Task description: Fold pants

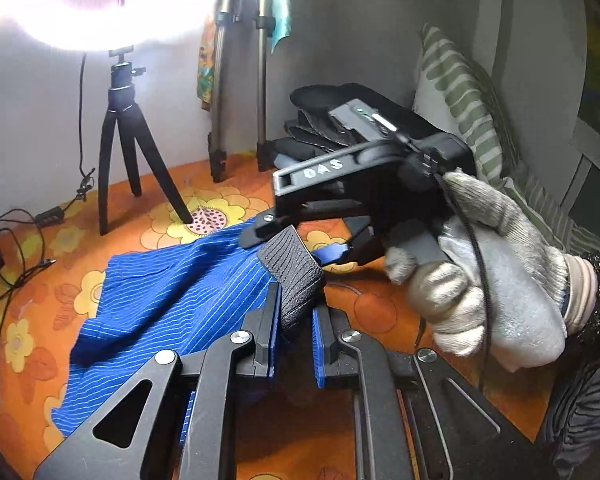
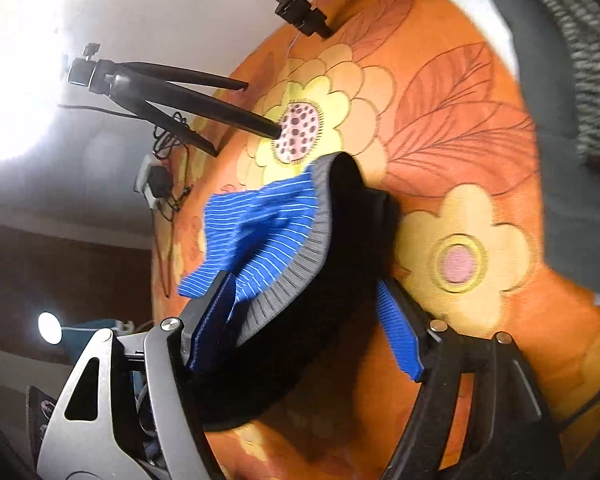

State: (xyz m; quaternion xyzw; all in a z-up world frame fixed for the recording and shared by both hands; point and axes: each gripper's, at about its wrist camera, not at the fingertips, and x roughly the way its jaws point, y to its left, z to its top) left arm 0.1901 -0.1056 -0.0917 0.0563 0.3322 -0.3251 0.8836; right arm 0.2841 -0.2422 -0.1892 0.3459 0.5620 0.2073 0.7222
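Blue pinstriped pants (image 1: pixel 160 300) lie spread on an orange floral sheet (image 1: pixel 380 312). Their black ribbed waistband (image 1: pixel 296 276) is lifted at one corner. My left gripper (image 1: pixel 294 300) is shut on this waistband, its blue pads pinching the band from both sides. A gloved hand (image 1: pixel 480 280) holds my right gripper (image 1: pixel 298 242) just beyond, with its fingers around the same corner. In the right wrist view the right gripper (image 2: pixel 304 284) is open. The waistband (image 2: pixel 320 248) and blue cloth (image 2: pixel 260 216) rest against its left pad, and the right pad stands apart from them.
A black tripod (image 1: pixel 128 152) with a bright ring light stands on the sheet behind the pants, with taller stand legs (image 1: pixel 240 120) beside it. Cables and a charger (image 1: pixel 16 240) lie at the left. A striped pillow (image 1: pixel 460 96) and dark gloves (image 1: pixel 320 128) sit at the back right.
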